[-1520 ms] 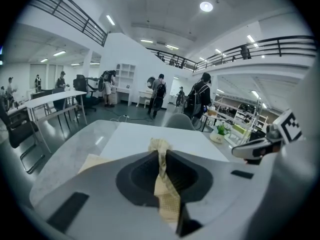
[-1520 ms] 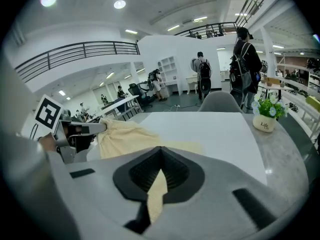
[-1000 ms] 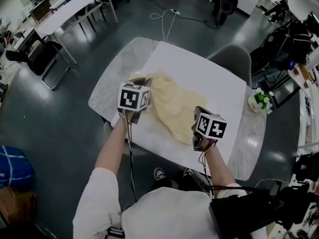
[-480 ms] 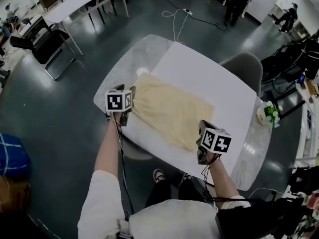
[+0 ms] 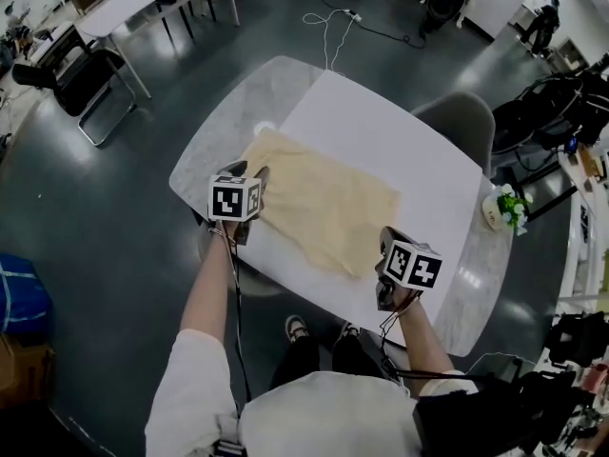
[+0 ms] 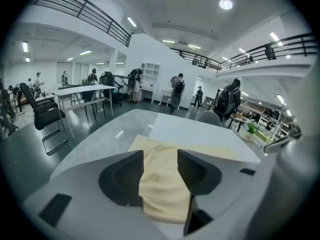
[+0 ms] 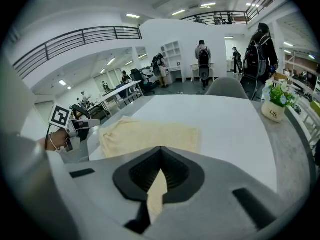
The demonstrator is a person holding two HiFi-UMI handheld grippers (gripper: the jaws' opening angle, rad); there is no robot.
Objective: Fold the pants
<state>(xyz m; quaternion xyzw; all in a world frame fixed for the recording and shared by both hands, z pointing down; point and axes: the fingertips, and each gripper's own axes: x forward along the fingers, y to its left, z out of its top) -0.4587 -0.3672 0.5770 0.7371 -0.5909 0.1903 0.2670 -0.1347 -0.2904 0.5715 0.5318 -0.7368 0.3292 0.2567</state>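
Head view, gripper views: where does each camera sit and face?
Head view: on the person's head, facing steeply down at table and pants; forearms, left gripper, right gripper show.
Left gripper view: on that gripper, facing across the table; jaws have just been opening, pants between them.
Right gripper view: on that gripper, facing across the table; jaws shut on pants.
Shared: all see pants; head and right gripper views see the left gripper.

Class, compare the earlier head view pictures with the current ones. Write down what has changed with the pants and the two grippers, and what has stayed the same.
The pants, bunched up a second ago, now lie spread flat on the table. The left gripper has just opened its fingers, letting go, though cloth lies between them. Unchanged: the right gripper stays at the near corner, pinching it.
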